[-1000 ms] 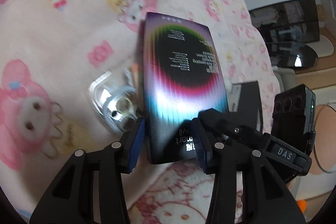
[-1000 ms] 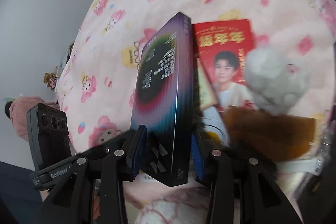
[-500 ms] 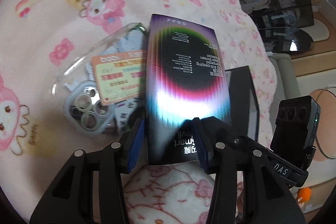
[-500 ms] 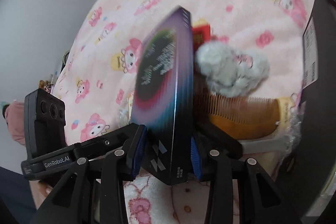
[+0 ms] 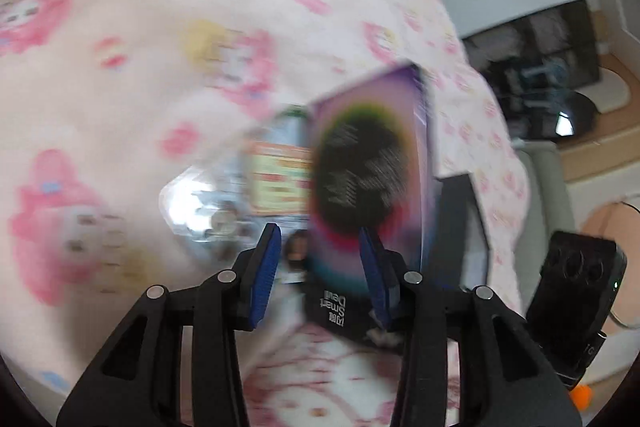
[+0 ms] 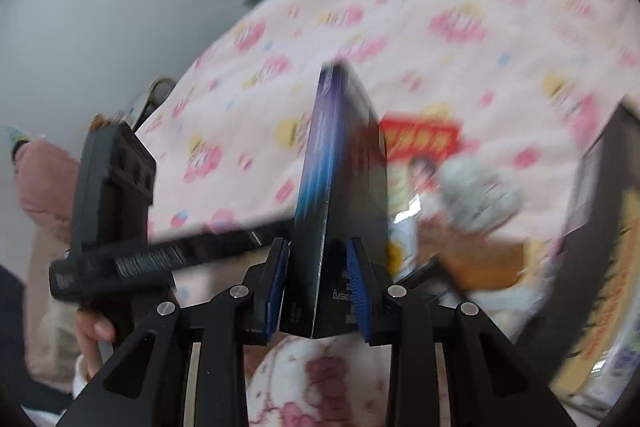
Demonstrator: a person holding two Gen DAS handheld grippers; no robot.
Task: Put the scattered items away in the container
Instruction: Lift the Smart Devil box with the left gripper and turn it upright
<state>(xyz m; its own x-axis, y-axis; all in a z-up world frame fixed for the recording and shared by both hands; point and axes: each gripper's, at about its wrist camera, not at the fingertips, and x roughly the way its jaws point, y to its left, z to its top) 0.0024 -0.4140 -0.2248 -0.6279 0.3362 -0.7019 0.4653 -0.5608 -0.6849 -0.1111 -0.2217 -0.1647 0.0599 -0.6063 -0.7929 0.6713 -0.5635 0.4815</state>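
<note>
A flat purple-and-black screen-protector box [image 6: 340, 187] stands edge-on between the fingers of my right gripper [image 6: 318, 287], which is shut on it above the pink cartoon blanket. In the left wrist view the same box [image 5: 368, 179] is tilted to the right; my left gripper [image 5: 320, 267] is open, and the box leans against its right finger only. A clear phone case [image 5: 212, 203] with an orange label lies on the blanket behind the left gripper. The black container [image 6: 600, 247] is at the right edge, and its dark wall also shows in the left wrist view [image 5: 460, 219].
A red card with a portrait [image 6: 420, 151], a grey fluffy pompom [image 6: 476, 195] and a brown comb [image 6: 476, 259] lie beside the container. The other gripper's body [image 6: 116, 211] is at the left. Dark shelving [image 5: 540, 51] stands beyond the bed. Both views are motion-blurred.
My left gripper has opened and let go of the box, which now tilts right. My right gripper still holds the box and has swung it edge-on.
</note>
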